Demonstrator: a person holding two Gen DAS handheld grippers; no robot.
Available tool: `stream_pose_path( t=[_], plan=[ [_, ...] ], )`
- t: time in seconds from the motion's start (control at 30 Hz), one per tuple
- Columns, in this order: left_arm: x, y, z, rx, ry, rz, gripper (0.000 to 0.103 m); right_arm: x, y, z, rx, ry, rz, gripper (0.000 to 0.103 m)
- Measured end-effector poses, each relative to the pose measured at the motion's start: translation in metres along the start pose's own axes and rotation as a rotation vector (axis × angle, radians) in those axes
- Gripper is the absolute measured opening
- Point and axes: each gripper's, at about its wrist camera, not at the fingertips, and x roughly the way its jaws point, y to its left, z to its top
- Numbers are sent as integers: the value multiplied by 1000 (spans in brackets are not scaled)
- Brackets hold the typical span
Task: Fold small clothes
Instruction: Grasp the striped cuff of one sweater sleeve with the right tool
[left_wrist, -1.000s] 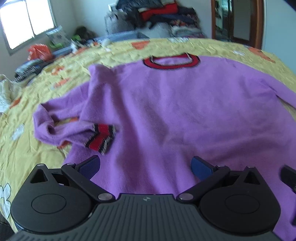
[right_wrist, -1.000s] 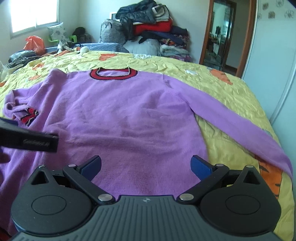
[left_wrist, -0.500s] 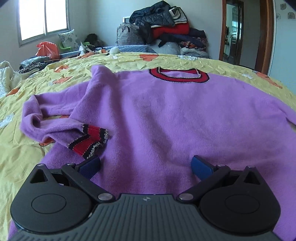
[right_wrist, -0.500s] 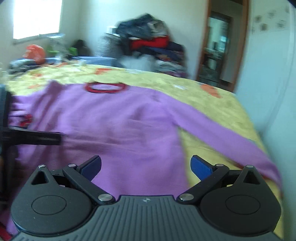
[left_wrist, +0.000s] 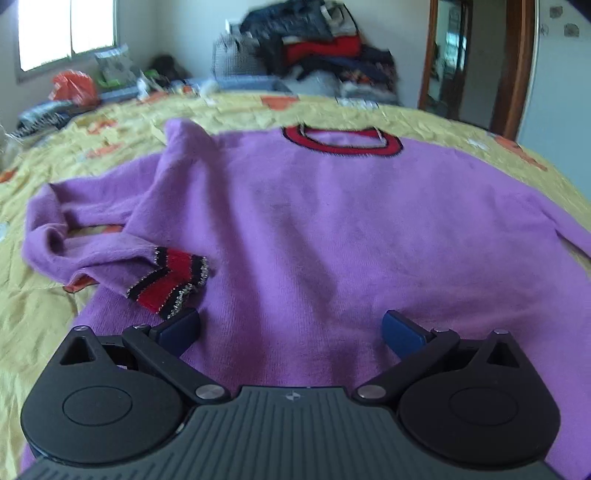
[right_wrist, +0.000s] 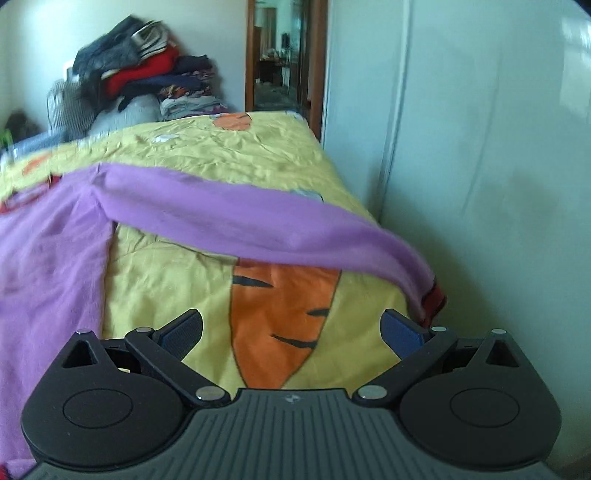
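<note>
A purple sweater (left_wrist: 351, 229) with a red collar (left_wrist: 341, 142) lies flat on a yellow bedspread (left_wrist: 44, 295). Its left sleeve is bunched, and the red-and-black striped cuff (left_wrist: 168, 280) rests on the sweater's body just ahead of my left gripper (left_wrist: 290, 330), which is open over the hem with nothing in it. In the right wrist view the other sleeve (right_wrist: 240, 218) stretches across the bed to the right edge, its cuff (right_wrist: 434, 297) hanging off. My right gripper (right_wrist: 291, 330) is open above an orange carrot print (right_wrist: 280, 317), just short of that cuff.
A pile of clothes and bags (left_wrist: 314, 55) is stacked at the head of the bed. A white wardrobe (right_wrist: 480, 166) stands close along the bed's right edge. A doorway (right_wrist: 284, 55) is beyond it. Clutter lies by the window (left_wrist: 70, 85) on the left.
My right gripper has swung right, from over the sweater's body to the outstretched right sleeve near the bed's edge. The left gripper has stayed over the hem with only slight shifts.
</note>
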Motion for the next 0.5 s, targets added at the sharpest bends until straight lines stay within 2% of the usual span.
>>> stream_pose_path(
  t=[0.1, 0.17, 0.23, 0.33, 0.37, 0.43, 0.5],
  plan=[
    [-5, 4, 3, -27, 20, -64, 103, 7, -26, 0, 133, -13, 79, 103],
    [-9, 1, 1, 4, 34, -126, 103, 17, -45, 3, 236, 0, 48, 103],
    [-15, -3, -5, 33, 7, -106, 103, 24, -65, 7, 310, -1, 41, 103],
    [-9, -8, -14, 52, 9, -61, 103, 39, -102, 9, 487, 29, 113, 102],
    [-10, -11, -17, 67, -11, -49, 103, 46, -113, 8, 555, 42, 151, 94],
    [-9, -11, -16, 52, -11, -48, 103, 59, -128, 8, 639, 77, 196, 90],
    [-9, -11, -16, 54, -10, -49, 103, 68, -138, 8, 670, 92, 162, 89]
  ],
)
